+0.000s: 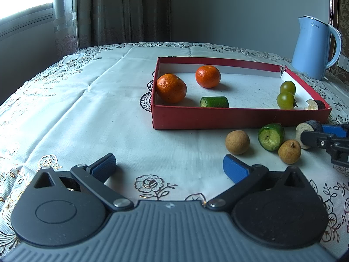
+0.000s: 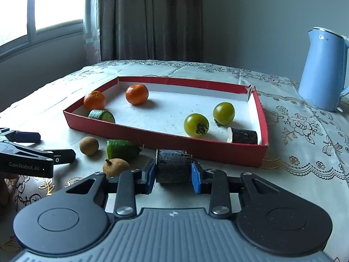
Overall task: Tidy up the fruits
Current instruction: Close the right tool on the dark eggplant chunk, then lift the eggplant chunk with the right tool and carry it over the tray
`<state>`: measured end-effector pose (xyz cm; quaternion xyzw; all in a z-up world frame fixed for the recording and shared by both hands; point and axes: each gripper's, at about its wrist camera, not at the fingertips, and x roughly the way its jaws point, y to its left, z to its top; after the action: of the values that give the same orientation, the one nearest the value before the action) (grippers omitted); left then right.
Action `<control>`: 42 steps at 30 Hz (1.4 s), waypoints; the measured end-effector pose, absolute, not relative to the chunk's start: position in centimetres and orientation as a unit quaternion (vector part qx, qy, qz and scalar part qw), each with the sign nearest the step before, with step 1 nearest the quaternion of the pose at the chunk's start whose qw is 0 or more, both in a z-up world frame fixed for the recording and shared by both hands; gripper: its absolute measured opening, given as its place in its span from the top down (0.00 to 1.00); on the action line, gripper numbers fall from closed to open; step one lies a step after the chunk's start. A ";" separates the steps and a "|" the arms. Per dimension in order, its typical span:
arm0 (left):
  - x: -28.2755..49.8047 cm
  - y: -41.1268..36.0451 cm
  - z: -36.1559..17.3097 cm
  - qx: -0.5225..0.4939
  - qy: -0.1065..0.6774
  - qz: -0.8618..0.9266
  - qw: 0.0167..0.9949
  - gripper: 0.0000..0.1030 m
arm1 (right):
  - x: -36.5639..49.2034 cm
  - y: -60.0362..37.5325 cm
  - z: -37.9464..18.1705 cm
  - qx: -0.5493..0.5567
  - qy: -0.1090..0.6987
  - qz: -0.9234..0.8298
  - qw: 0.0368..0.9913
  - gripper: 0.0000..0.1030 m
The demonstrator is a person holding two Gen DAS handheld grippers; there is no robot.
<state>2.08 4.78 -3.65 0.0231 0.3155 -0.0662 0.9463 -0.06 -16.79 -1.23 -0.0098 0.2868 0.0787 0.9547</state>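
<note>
- Now your red box (image 2: 165,138) holds two tangerines (image 2: 137,94), a cucumber piece (image 2: 101,115), two green tomatoes (image 2: 196,124) and a dark chunk (image 2: 244,135).
- Your right gripper (image 2: 173,171) pinches another dark chunk (image 2: 172,166) just outside the box; your left gripper (image 1: 169,167) stands spread.

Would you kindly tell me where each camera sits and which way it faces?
Left wrist: on the open left gripper, angled down at the red box; right gripper at its right edge.
Right wrist: on the right gripper, shut on a dark eggplant piece; left gripper at left.
Shared: box, blue kettle.
</note>
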 end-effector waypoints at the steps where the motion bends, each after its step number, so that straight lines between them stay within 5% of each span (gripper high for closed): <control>1: 2.1 4.8 -3.6 0.023 0.316 -0.066 0.946 0.00 | -0.1 -16.8 -1.1 -0.011 0.285 0.078 0.955 0.68; 25: 2.1 4.8 -3.7 0.023 0.315 -0.066 0.946 0.00 | 0.7 -16.7 1.8 -0.021 0.243 0.070 0.967 0.69; 42: 2.1 4.8 -3.7 0.023 0.315 -0.066 0.946 0.00 | 9.4 -14.9 2.1 -0.057 0.258 0.037 0.964 0.69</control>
<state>2.06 4.79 -3.66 0.0233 0.3154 -0.0662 0.9464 9.37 -14.90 2.14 -0.0565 0.2582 0.0368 0.9637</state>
